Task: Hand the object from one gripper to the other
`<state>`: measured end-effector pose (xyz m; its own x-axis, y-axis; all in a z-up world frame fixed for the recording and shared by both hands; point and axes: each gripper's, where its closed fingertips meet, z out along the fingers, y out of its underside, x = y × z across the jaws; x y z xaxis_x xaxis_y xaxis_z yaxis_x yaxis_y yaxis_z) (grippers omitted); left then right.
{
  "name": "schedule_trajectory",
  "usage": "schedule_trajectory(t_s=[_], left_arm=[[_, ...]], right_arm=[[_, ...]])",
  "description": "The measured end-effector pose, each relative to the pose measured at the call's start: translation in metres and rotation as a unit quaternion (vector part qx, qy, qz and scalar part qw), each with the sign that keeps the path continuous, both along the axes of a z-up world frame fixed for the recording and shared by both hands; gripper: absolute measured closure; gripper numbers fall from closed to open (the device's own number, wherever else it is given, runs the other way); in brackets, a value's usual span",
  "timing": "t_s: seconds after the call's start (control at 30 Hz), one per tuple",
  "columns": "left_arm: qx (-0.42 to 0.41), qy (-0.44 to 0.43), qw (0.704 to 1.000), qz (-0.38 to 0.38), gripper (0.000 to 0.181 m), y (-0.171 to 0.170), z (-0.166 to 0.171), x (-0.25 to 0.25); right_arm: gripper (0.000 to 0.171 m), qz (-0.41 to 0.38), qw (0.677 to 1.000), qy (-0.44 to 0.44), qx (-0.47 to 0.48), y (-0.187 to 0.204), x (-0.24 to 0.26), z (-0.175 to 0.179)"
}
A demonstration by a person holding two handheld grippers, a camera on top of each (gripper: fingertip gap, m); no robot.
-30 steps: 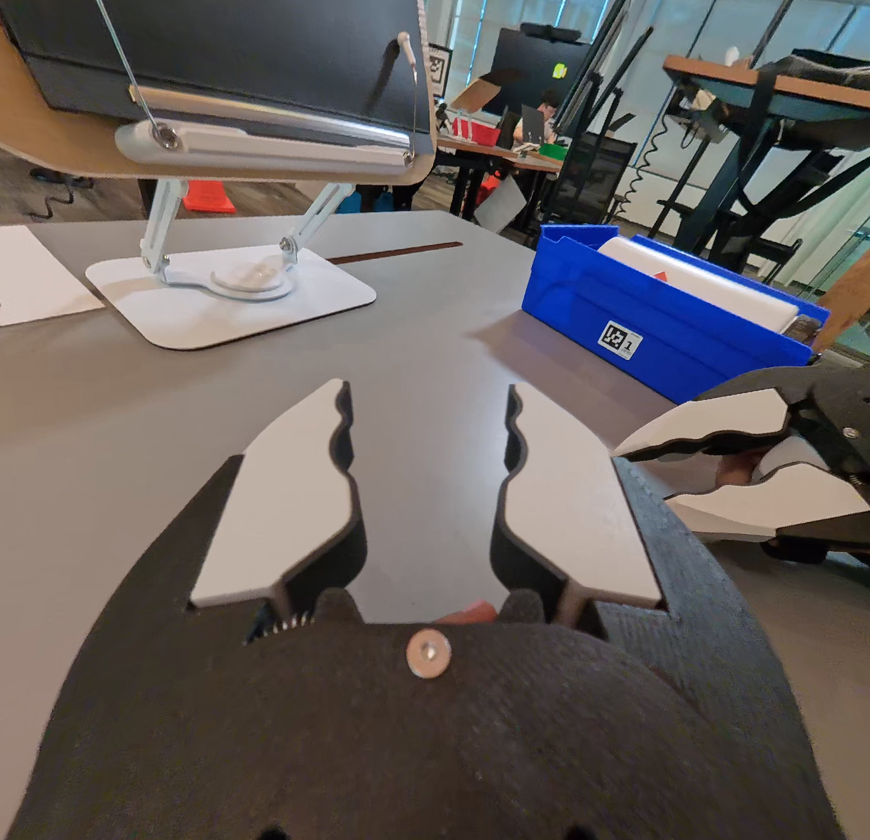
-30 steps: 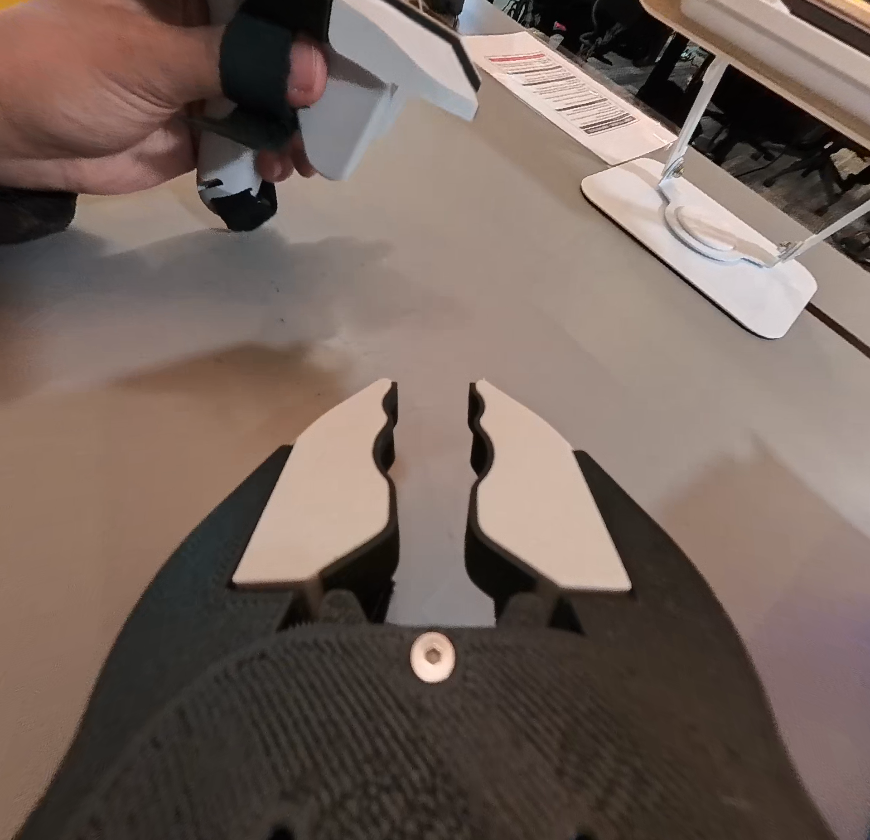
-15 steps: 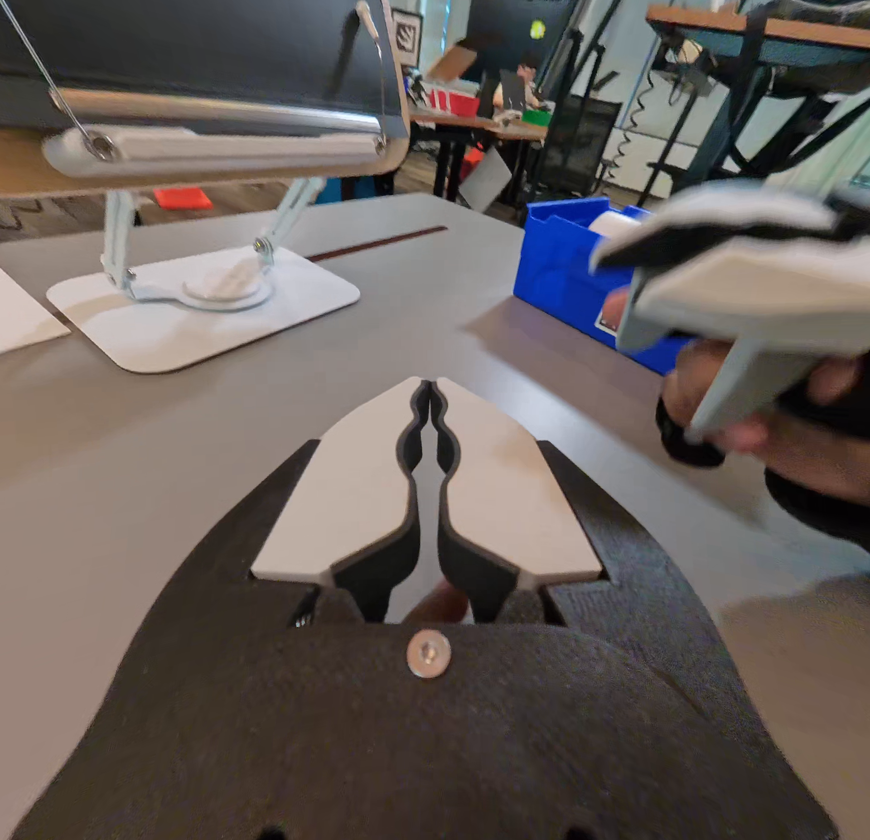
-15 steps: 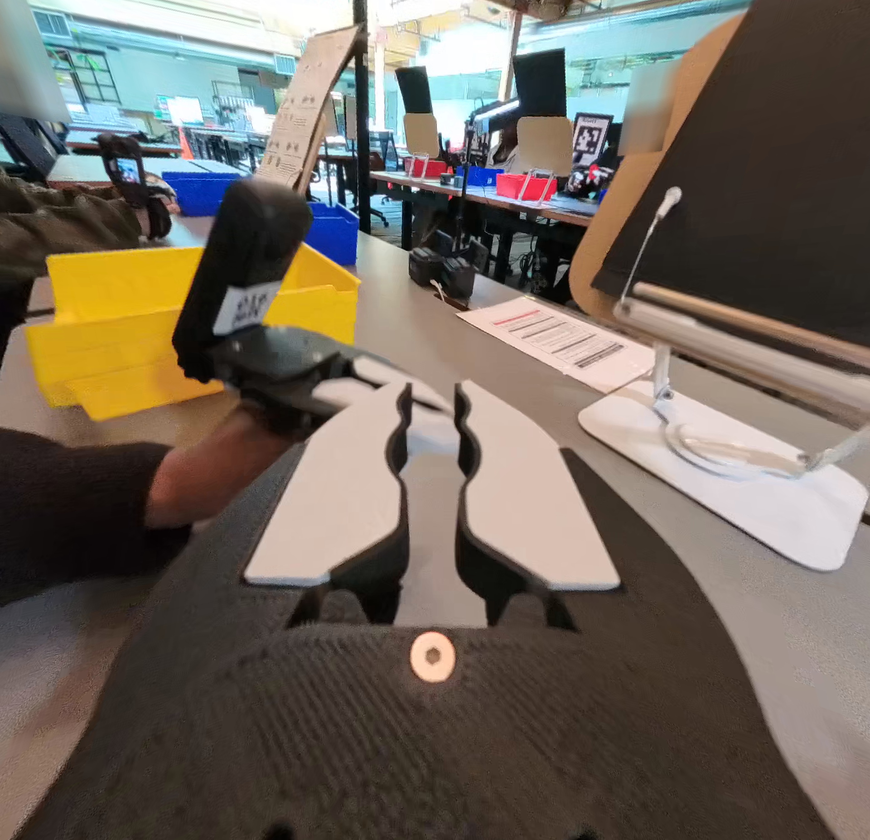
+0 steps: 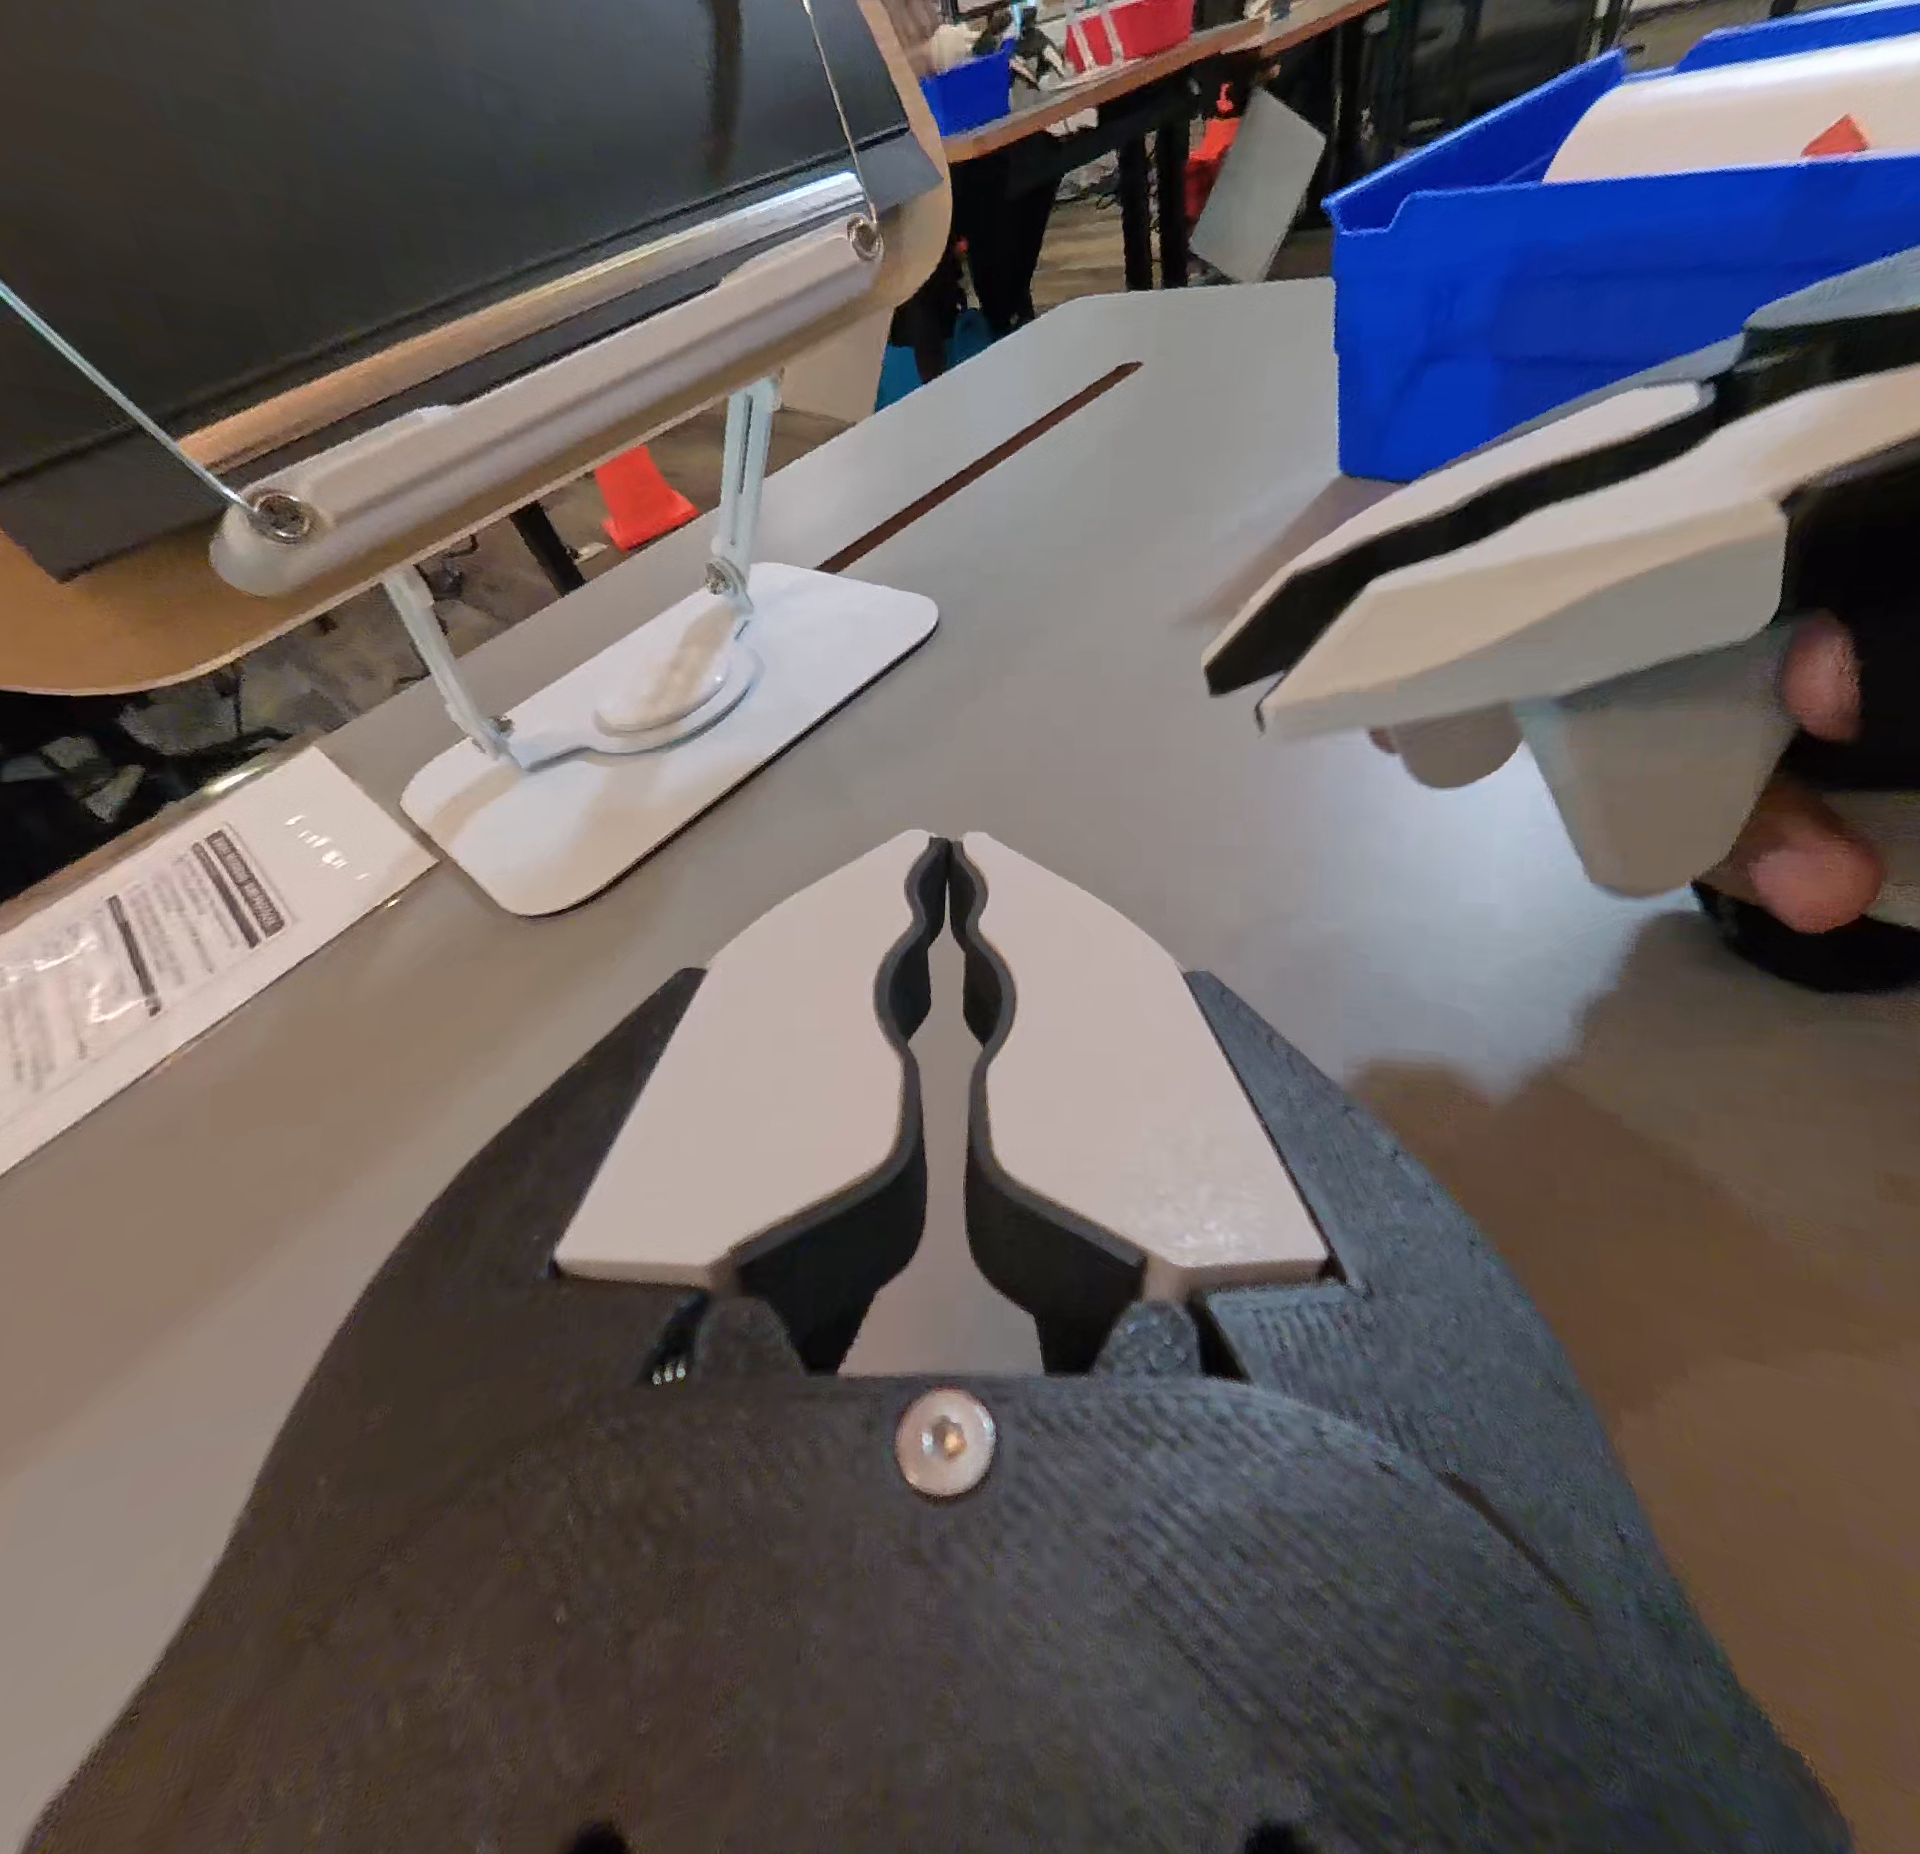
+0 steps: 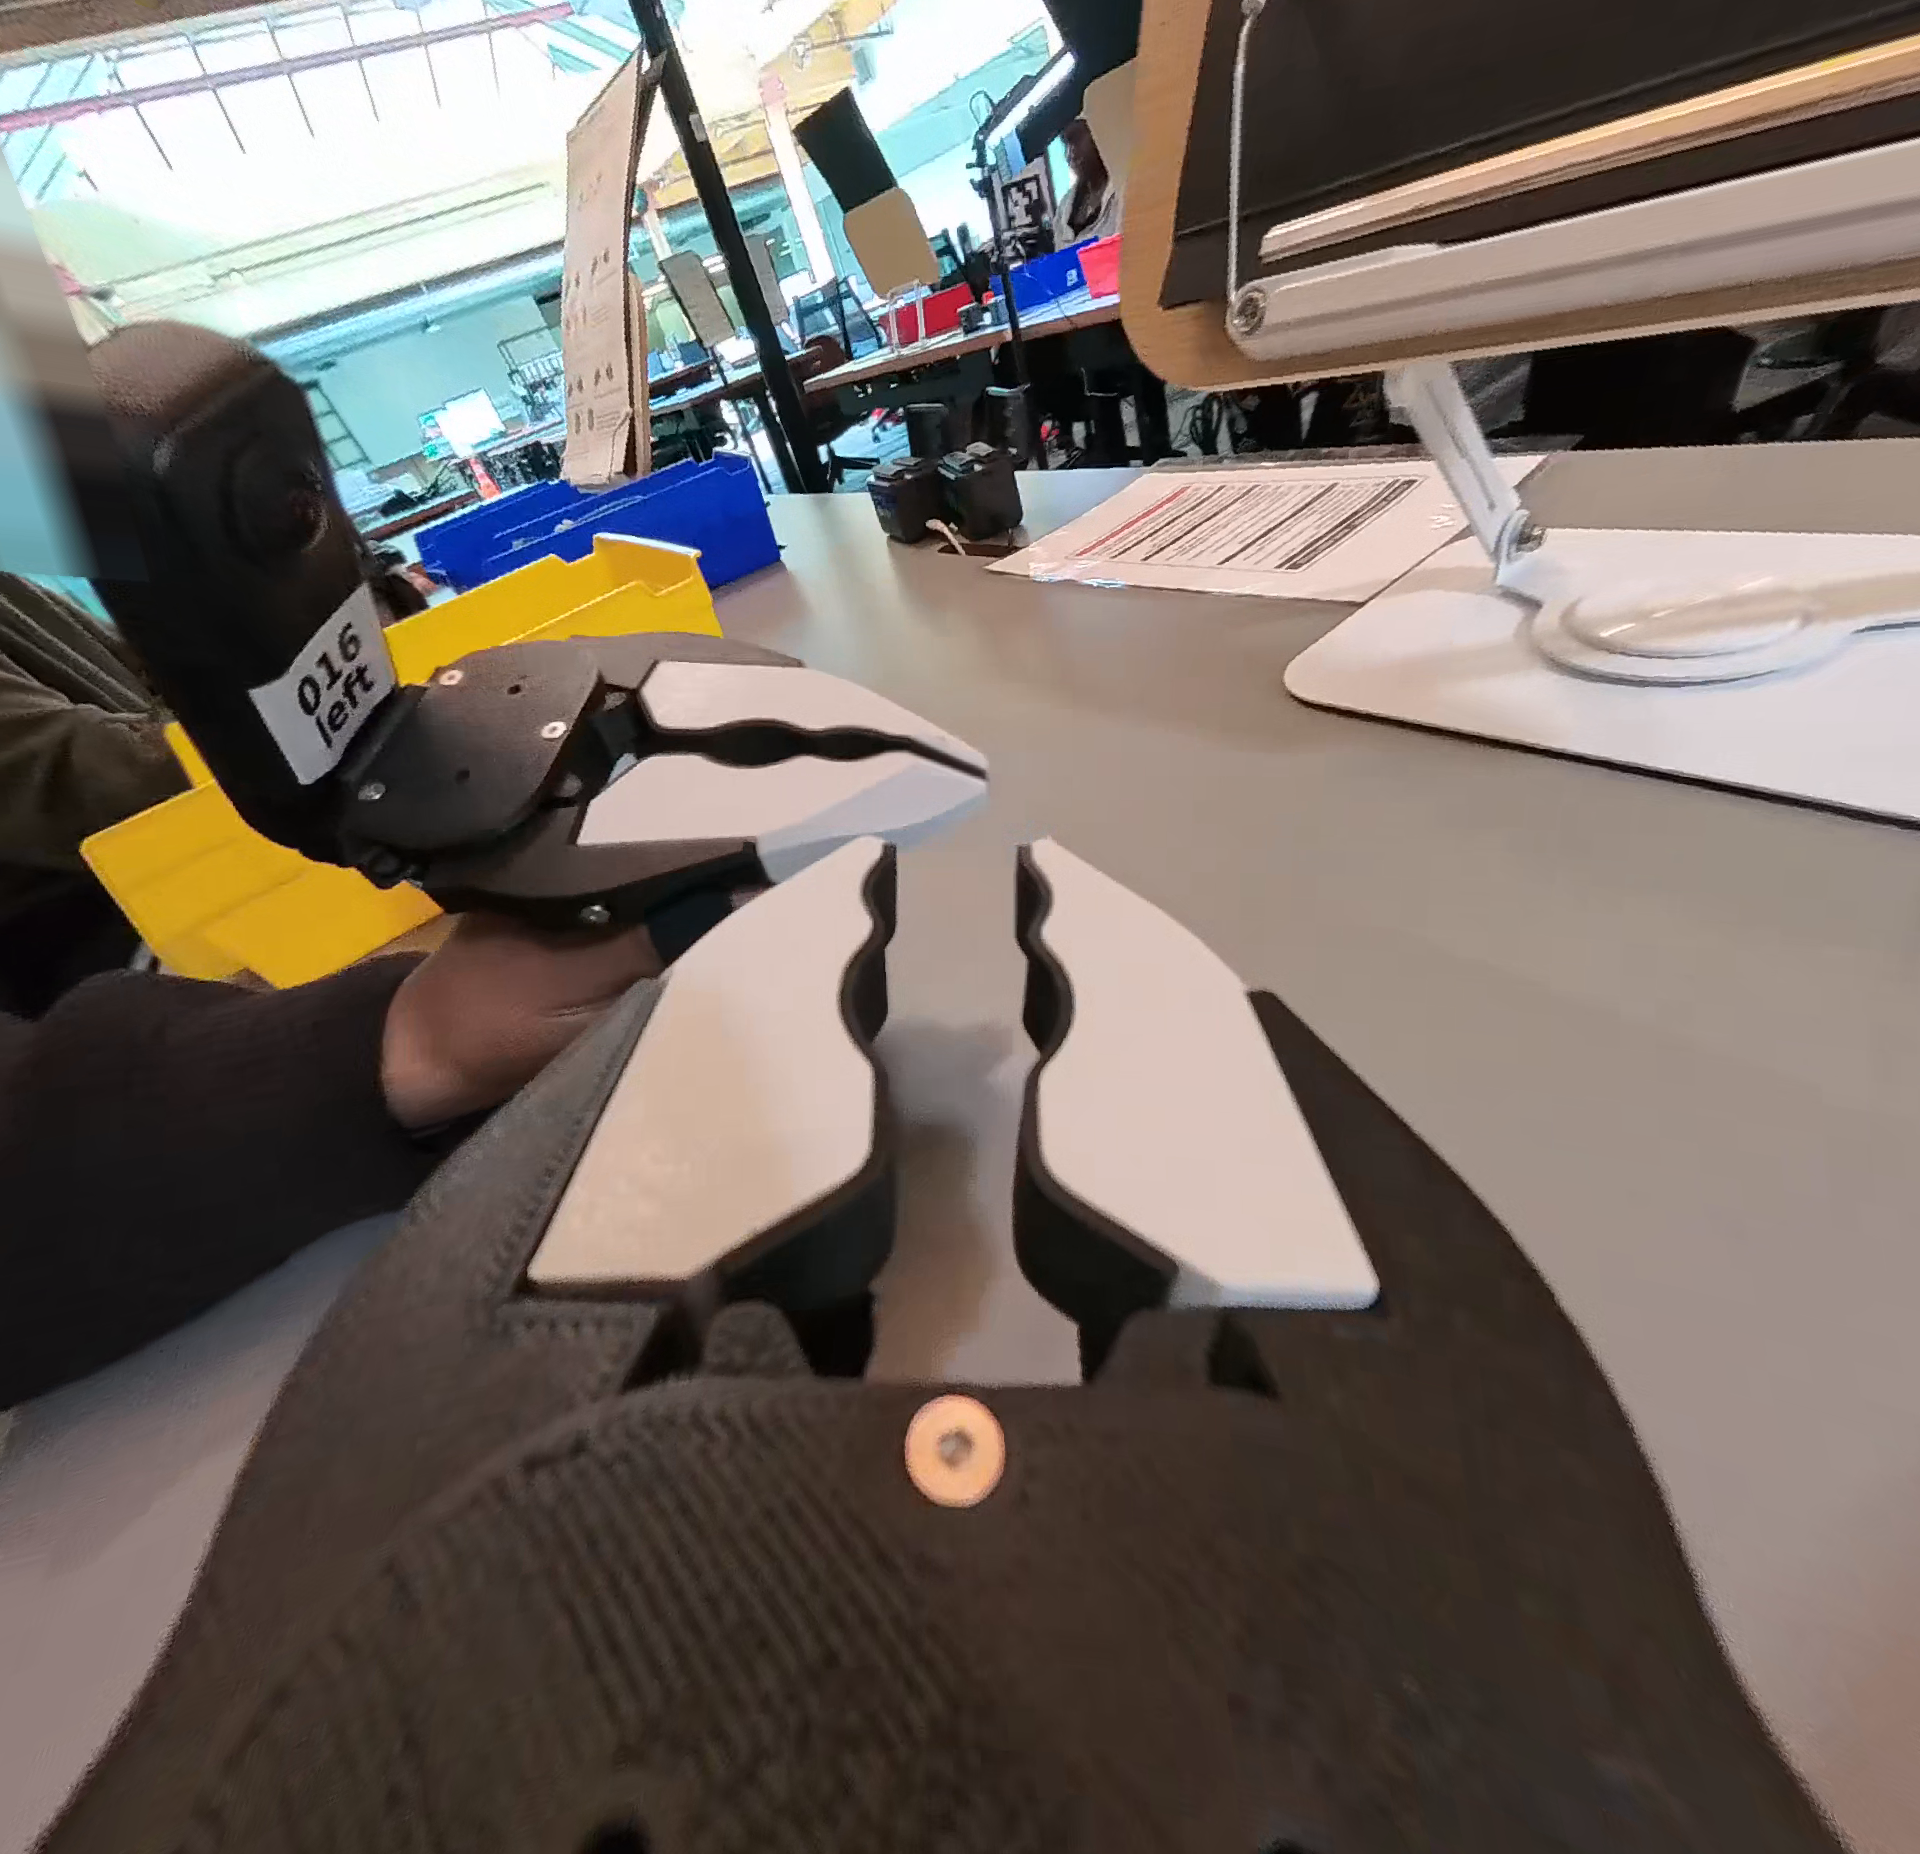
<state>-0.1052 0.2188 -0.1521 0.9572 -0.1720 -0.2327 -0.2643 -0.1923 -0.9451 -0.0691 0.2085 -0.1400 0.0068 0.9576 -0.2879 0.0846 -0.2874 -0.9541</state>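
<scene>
Left gripper (image 5: 948,848) jaws pressed together; right gripper (image 6: 951,859) jaws apart.

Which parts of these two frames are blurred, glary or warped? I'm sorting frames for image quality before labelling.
Left wrist view: the right gripper and the hand holding it are motion-smeared; soft glare lies on the table; the stand bends with wide-angle distortion. Right wrist view: the left gripper is sharp, the bright windows wash out, and a mosaic patch sits at the left edge.

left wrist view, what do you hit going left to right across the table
printed sheet → white stand base → left gripper, jaws shut → right gripper with the hand under it; blue bin sits behind that.
</scene>
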Motion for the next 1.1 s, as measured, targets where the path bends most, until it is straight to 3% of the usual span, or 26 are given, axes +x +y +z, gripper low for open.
schedule_trajectory(t_s=[0.3, 0.63, 1.1], left_arm=[[-0.019, -0.057, 0.998, 0.02, 0.181, -0.002, -0.001, -0.014], [-0.035, -0.025, 0.999, 0.005, 0.179, -0.001, -0.007, -0.005], [-0.028, -0.088, 0.996, 0.003, 0.177, -0.002, -0.002, -0.014]], right_arm=[[0.149, -0.011, 0.999, -0.02, 0.043, 0.002, 0.004, -0.003], [0.149, 0.001, 0.998, -0.027, 0.058, -0.006, 0.002, -0.004], [0.143, 0.019, 0.989, -0.065, 0.129, -0.024, -0.005, -0.013]])
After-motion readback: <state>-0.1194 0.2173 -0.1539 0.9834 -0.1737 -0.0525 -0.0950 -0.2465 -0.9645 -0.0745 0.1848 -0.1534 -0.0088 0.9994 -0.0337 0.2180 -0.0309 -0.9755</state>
